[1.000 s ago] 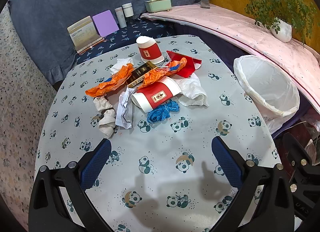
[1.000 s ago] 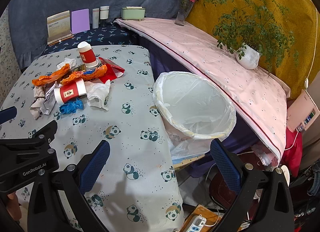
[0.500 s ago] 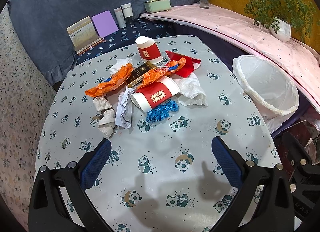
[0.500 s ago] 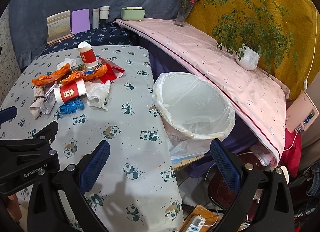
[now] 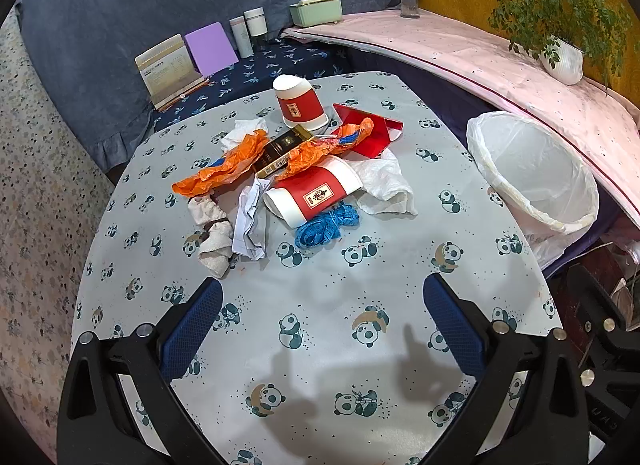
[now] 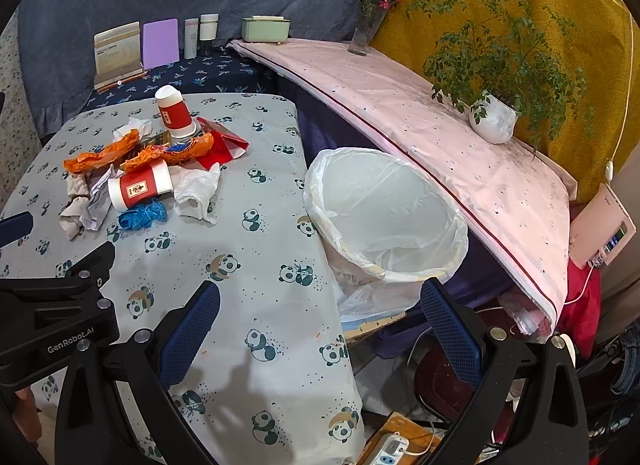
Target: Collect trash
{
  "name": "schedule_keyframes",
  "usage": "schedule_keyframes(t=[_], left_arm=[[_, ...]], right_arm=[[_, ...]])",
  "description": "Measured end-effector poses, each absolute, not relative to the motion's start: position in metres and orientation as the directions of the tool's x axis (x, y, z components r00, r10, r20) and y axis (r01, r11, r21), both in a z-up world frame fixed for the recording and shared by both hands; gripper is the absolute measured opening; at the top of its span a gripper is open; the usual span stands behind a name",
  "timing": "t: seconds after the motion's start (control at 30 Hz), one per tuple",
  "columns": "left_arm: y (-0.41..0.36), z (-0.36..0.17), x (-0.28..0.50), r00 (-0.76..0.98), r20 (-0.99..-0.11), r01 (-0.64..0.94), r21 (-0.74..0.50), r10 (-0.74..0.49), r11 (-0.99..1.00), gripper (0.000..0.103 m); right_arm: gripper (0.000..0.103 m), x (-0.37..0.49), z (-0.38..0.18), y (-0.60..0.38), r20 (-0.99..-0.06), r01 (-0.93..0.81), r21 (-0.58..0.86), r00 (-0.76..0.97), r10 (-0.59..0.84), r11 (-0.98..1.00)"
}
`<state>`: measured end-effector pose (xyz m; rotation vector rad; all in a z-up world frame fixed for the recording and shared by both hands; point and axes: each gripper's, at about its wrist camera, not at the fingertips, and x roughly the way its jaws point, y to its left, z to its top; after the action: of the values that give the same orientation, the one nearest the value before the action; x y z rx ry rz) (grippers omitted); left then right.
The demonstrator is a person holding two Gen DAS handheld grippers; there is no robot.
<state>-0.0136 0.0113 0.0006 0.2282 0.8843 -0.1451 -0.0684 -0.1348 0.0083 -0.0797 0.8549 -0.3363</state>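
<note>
The tablecloth [image 5: 320, 345] is pale grey-blue with a pattern of dark teal pandas. On it, two paper cups [image 5: 314, 195] are white with a red band and a small label. The crumpled wrappers [image 5: 224, 169] are orange, the small box [image 5: 282, 151] is black with gold, the folded paper [image 5: 368, 133] is red, and the little bundle [image 5: 326, 225] is bright blue. The bin liner [image 6: 384, 217] is translucent white. The pads [image 5: 190, 331] of both grippers are dark blue on black frames.
</note>
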Motion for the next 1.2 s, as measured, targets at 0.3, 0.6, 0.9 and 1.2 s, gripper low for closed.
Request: schedule_keyframes(t=[0.3,0.6,0.9,1.2], left_arm=[[0.012,0.001,-0.012,0.626,-0.779,0.219,0.135,-0.034,0.966,0.096],[0.012,0.002,-0.01,0.631,-0.774,0.224,0.124,-0.047,0.967,0.096],[0.017,0.006,-0.011,0.639,-0.764,0.236,0.088,-0.086,0.968,0.096],[0.024,0.007,-0.006,0.636,-0.763,0.241,0.053,-0.116,0.969,0.096]], right_arm=[[0.096,-0.068,0.008,-0.136,-0.724,0.272,-0.203,0.605,-0.331,0.941],[0.096,-0.068,0.011,-0.136,-0.715,0.286,-0.205,0.609,-0.343,0.936],[0.096,-0.069,0.016,-0.135,-0.7,0.31,-0.204,0.617,-0.36,0.928],[0.096,-0.064,0.023,-0.128,-0.677,0.323,-0.207,0.634,-0.374,0.923]])
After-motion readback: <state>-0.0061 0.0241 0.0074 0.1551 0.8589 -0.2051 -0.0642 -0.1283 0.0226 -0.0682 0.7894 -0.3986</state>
